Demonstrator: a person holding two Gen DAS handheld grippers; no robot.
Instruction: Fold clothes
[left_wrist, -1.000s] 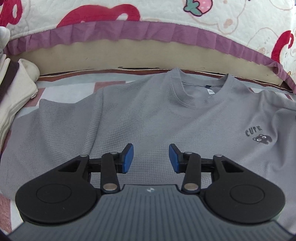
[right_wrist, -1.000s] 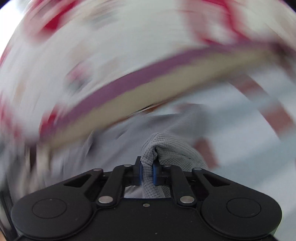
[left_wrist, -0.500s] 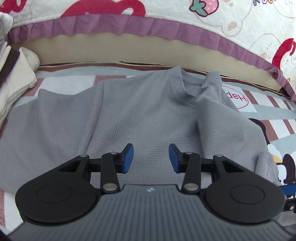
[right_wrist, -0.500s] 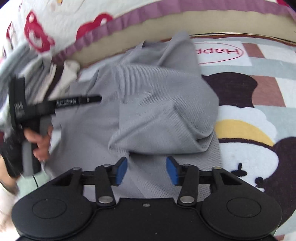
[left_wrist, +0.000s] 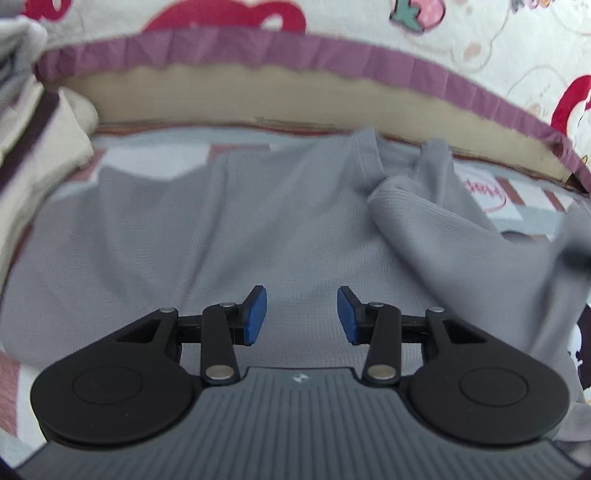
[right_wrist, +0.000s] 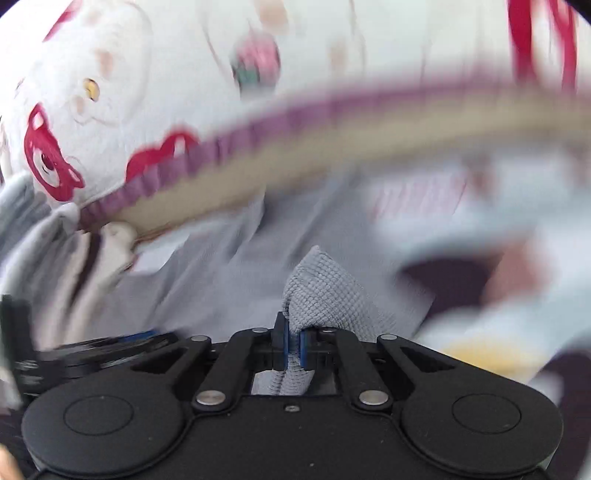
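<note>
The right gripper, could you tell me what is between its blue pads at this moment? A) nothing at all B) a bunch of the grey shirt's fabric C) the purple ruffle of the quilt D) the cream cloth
B: in the right wrist view the right gripper has its pads pressed on a bunched fold of the grey shirt.

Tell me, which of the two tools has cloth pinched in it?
The right tool, shut on the grey shirt. The left tool is open, empty.
</note>
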